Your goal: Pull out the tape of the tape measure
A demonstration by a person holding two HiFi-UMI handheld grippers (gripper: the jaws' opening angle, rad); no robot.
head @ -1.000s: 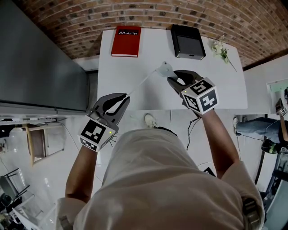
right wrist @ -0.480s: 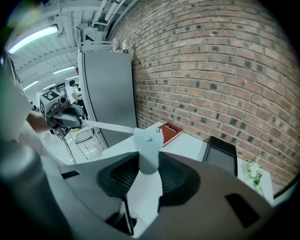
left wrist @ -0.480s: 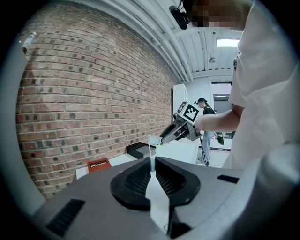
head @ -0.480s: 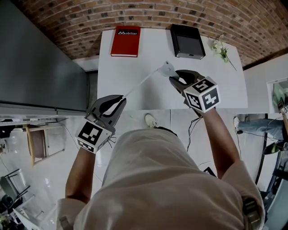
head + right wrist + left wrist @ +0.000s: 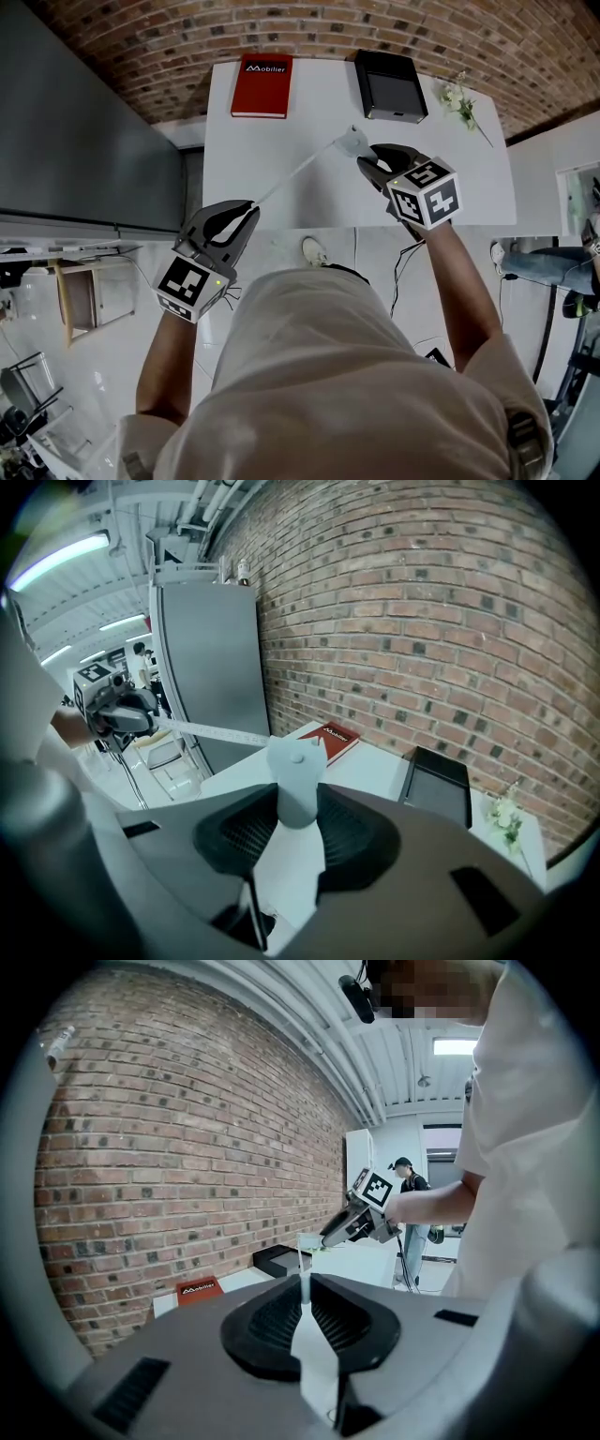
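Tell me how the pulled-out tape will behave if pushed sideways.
The tape spans straight between the left gripper and the case in the right gripper, so probably taut and springy. Being thin, it would likely flex, then recover.

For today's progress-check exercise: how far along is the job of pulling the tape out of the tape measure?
Done: a stretch of tape is out, taut in the air between the grippers. In hand: the right gripper clamps the tape measure case; the left gripper pinches the tape's free end. Left: possibly more pulling; how much tape remains inside cannot be seen.
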